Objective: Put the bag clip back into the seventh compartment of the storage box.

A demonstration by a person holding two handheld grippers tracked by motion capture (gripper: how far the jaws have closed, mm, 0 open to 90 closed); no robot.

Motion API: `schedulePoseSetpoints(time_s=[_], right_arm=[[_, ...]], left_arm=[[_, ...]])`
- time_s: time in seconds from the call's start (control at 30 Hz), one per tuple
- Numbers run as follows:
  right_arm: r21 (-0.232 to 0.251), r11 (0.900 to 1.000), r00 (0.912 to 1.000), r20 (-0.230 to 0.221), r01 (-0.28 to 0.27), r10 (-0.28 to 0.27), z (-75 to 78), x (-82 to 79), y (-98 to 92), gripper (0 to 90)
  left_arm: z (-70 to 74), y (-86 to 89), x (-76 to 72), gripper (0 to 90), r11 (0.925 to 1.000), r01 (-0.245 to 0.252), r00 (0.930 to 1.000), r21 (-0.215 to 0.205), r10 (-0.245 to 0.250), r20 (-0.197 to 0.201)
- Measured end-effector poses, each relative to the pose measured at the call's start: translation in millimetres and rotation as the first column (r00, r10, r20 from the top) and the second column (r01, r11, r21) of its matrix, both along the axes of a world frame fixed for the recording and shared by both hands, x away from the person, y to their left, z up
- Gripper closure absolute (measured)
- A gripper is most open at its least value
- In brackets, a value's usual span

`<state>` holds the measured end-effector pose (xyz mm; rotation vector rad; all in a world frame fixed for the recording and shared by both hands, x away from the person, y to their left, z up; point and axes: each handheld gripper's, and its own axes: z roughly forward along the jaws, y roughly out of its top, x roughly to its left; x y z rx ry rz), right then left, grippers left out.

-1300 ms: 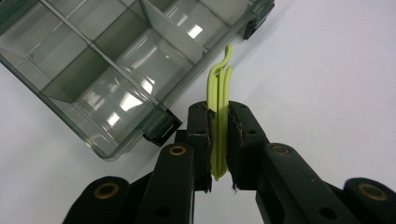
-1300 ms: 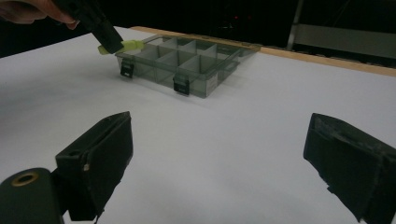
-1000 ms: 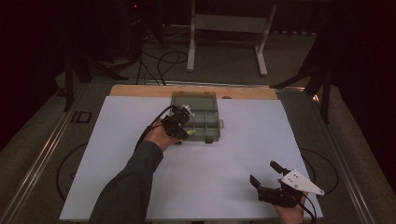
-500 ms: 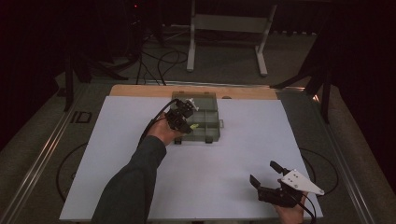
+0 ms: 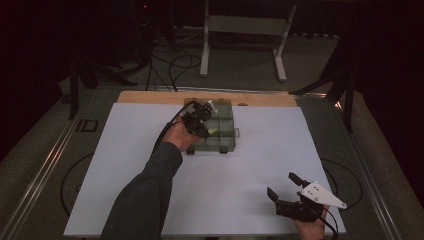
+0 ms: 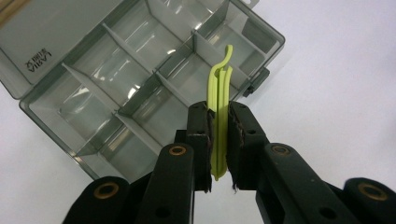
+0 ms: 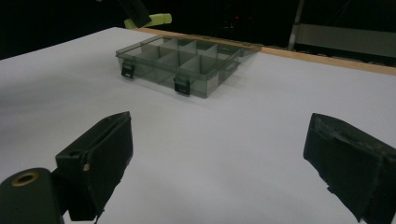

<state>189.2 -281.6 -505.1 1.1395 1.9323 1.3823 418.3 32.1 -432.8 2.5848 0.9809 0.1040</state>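
Against the frame of a second ago, the left gripper [image 5: 199, 119] has travelled up the table and now sits over the open box [image 5: 222, 142], where before it hung at the box's near left corner. The right gripper [image 5: 289, 192] has not shifted from the near right corner of the white sheet [image 5: 130, 165].

Left gripper: jaws closed on a yellow-green clip [image 6: 219, 116], pinching it across its lower half. In the left gripper view the clip stands upright between the pads, its hooked tip reaching over a divider above the compartments on the latch side. It is clear of the box floor; which compartment lies directly under it cannot be told.

Right gripper: jaws spread wide, nothing between them, held low above the sheet and pointing toward the box.

Box: grey, translucent, lid [image 6: 56, 37] laid flat open on the far side next to the wooden edge [image 5: 150, 96]. All compartments seen are empty. Two latches [image 7: 182, 85] face the near side.

Edges and room: the box sits at the far centre of the sheet, its lid reaching the sheet's far border. Bare sheet lies left, right and near of the box. The grippers are well apart, with open sheet between them. The right gripper is near the sheet's front and right edges.
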Motion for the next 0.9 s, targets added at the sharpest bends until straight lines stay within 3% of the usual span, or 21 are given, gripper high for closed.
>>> schedulePoseSetpoints(time_s=[0.23,0.9], right_arm=[[0.001,1.0,1.0,0.003,0.0,0.0,0.5,-0.5,0.1,8.0],[0.008,1.0,1.0,0.001,0.002,-0.002,0.6,-0.3,1.5,8.0]], left_arm=[[3.1,-3.7,5.3,81.1,0.9999,-0.009,1.0,-0.01,0.009,-0.004],[-10.2,-16.5,15.3,81.1,0.9996,-0.028,0.9986,0.005,0.028,-0.045]])
